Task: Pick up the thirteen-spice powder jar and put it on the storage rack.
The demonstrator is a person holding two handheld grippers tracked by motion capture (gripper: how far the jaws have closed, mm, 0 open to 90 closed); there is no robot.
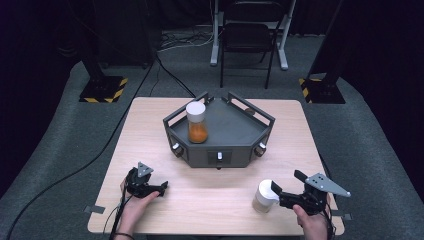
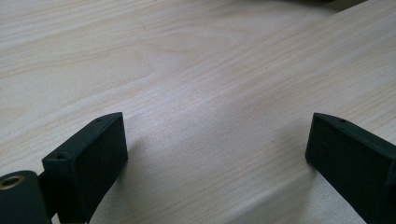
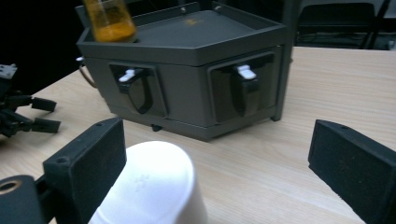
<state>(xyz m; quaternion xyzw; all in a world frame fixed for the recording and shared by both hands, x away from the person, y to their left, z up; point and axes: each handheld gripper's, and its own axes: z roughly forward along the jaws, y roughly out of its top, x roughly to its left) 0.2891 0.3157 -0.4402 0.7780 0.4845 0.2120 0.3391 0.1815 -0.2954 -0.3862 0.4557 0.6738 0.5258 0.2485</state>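
Note:
A jar with a white lid and orange contents [image 1: 197,123] stands on the left part of a dark grey box-shaped tray [image 1: 235,131] at the table's middle back. A second white-lidded jar [image 1: 263,196] stands near the front right. My right gripper [image 1: 287,182] is open beside it. In the right gripper view the white lid [image 3: 156,182] sits between the jaws, close against the left one, and the right gripper [image 3: 217,158] faces the tray [image 3: 187,88] and the orange jar [image 3: 109,21]. My left gripper [image 1: 159,189] is open over bare wood, with nothing between the left gripper's [image 2: 217,149] jaws.
The tray's front faces carry white latches [image 3: 246,72] and knobs [image 1: 219,157]. Low rails edge the tray [image 1: 250,106]. The wooden table [image 1: 210,200] ends just in front of my hands. A black chair [image 1: 247,37] and stand bases [image 1: 102,89] are on the floor beyond.

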